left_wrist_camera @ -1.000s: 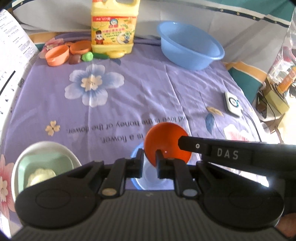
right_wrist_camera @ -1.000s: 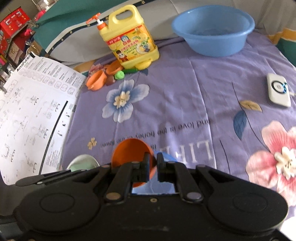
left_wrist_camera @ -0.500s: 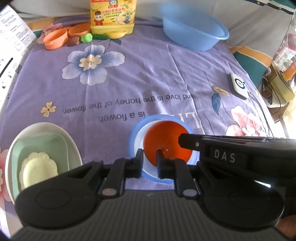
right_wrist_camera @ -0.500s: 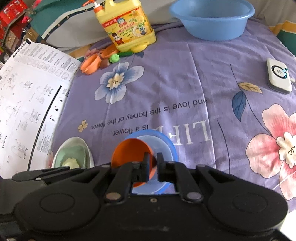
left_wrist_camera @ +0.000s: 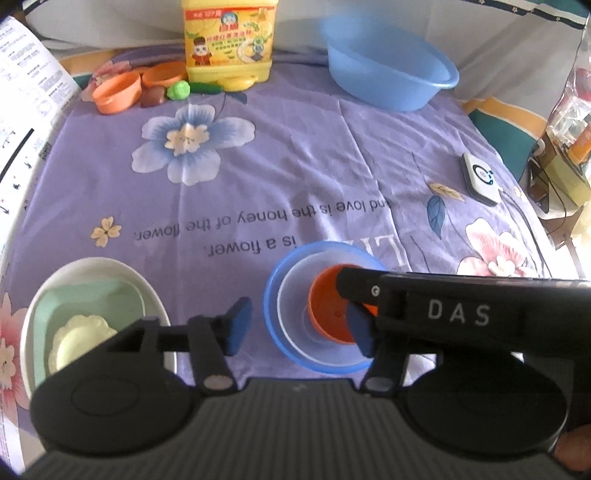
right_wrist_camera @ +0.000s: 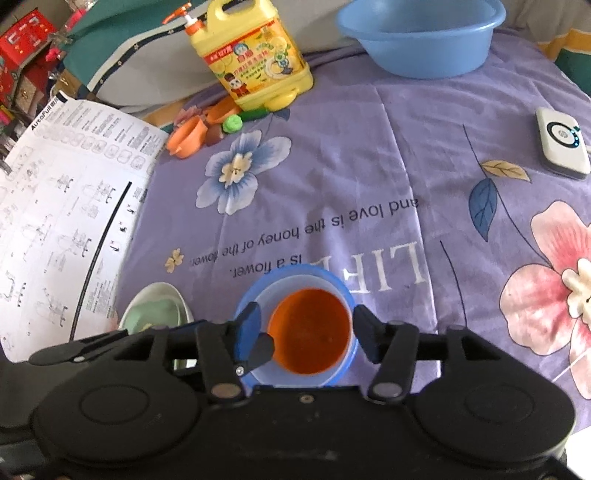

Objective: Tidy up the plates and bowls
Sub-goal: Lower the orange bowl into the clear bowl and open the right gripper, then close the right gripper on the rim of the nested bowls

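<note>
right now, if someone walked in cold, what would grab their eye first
Probably the orange bowl nested in a pale bowl on a blue plate at the near edge of the purple flowered cloth, with the left gripper and right gripper opening around it. Next, the big yellow detergent jug and the blue basin at the far edge.

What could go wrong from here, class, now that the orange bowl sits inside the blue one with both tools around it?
1. Both tools' jaws are opening beside the orange bowl; the left tool and right tool could catch a rim while pulling away and tip the nest.
2. The two tools sit very close and may knock each other.
3. The blue bowl rests on wrinkled cloth and might slide if nudged.
</note>
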A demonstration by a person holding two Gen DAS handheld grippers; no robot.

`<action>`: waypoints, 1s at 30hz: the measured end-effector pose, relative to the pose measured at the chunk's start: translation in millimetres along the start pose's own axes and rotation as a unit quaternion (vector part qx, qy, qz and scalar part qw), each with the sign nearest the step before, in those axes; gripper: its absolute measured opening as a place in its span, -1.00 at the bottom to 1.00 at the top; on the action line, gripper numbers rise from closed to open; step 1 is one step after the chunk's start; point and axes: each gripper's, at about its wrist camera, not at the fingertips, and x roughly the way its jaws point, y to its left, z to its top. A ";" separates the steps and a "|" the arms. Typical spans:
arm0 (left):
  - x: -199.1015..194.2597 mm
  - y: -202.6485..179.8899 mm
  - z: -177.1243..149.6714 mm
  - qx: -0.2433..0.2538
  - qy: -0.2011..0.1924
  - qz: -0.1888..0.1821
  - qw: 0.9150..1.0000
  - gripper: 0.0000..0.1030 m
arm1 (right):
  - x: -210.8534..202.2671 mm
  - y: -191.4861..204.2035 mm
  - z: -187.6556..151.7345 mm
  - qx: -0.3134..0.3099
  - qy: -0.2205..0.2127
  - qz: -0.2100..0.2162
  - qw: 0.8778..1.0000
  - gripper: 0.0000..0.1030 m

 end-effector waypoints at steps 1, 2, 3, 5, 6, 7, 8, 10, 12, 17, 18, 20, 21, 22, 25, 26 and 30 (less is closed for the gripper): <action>-1.7 -0.1 0.4 0.000 -0.003 0.001 1.000 0.24 | -2.2 0.3 0.3 0.001 -0.002 0.002 1.000 0.24; -3.8 -0.4 0.6 0.001 -0.006 0.003 1.000 0.36 | -4.4 0.6 0.5 0.002 -0.004 0.004 1.000 0.27; -6.2 -0.9 0.7 0.003 -0.010 0.006 1.000 0.42 | -6.5 0.9 0.5 0.001 -0.007 0.005 1.000 0.34; -12.2 -1.9 0.3 0.007 -0.019 0.012 1.000 0.79 | -12.6 2.1 0.8 -0.001 -0.014 0.006 1.000 0.46; -15.9 -2.1 0.2 0.008 -0.024 0.015 1.000 0.88 | -15.5 2.2 1.1 -0.001 -0.018 0.007 1.000 0.55; -19.9 -2.3 -0.1 0.010 -0.031 0.017 0.999 1.00 | -19.2 1.8 1.3 0.000 -0.023 0.007 1.000 0.60; -23.1 -2.1 -0.1 0.012 -0.036 0.019 0.999 1.00 | -23.1 1.2 1.8 0.002 -0.028 0.007 1.000 0.64; -29.6 -2.0 -0.5 0.015 -0.044 0.022 0.999 1.00 | -29.4 -1.7 2.5 0.008 -0.038 0.006 0.999 0.83; -35.1 0.0 -1.7 0.015 -0.053 0.023 0.998 1.00 | -35.3 -5.1 2.0 0.015 -0.049 0.000 0.999 0.90; -45.4 9.1 -11.5 0.007 -0.074 0.028 0.997 1.00 | -47.9 -12.2 -4.8 0.020 -0.064 -0.012 0.998 1.00; -46.3 11.7 -14.5 0.005 -0.076 0.028 0.997 1.00 | -50.0 -13.7 -7.5 0.019 -0.067 -0.016 0.997 1.00; -47.8 19.1 -22.5 -0.001 -0.079 0.030 0.996 1.00 | -52.9 -17.7 -13.7 0.017 -0.070 -0.026 0.997 1.00; -47.5 23.2 -26.8 -0.005 -0.079 0.031 0.996 1.00 | -53.2 -19.8 -16.8 0.017 -0.070 -0.031 0.997 1.00; -46.5 26.8 -30.8 -0.010 -0.078 0.033 0.996 1.00 | -53.2 -21.7 -20.0 0.017 -0.070 -0.037 0.997 1.00; -41.4 38.6 -41.2 -0.032 -0.073 0.031 0.996 1.00 | -49.7 -28.8 -28.5 0.021 -0.063 -0.047 0.997 1.00; -39.0 41.3 -43.4 -0.039 -0.070 0.031 0.996 1.00 | -47.7 -30.7 -30.8 0.023 -0.060 -0.050 0.997 1.00; -31.2 43.0 -47.8 -0.045 -0.065 0.031 0.996 1.00 | -42.4 -34.6 -38.0 0.030 -0.056 -0.059 0.996 1.00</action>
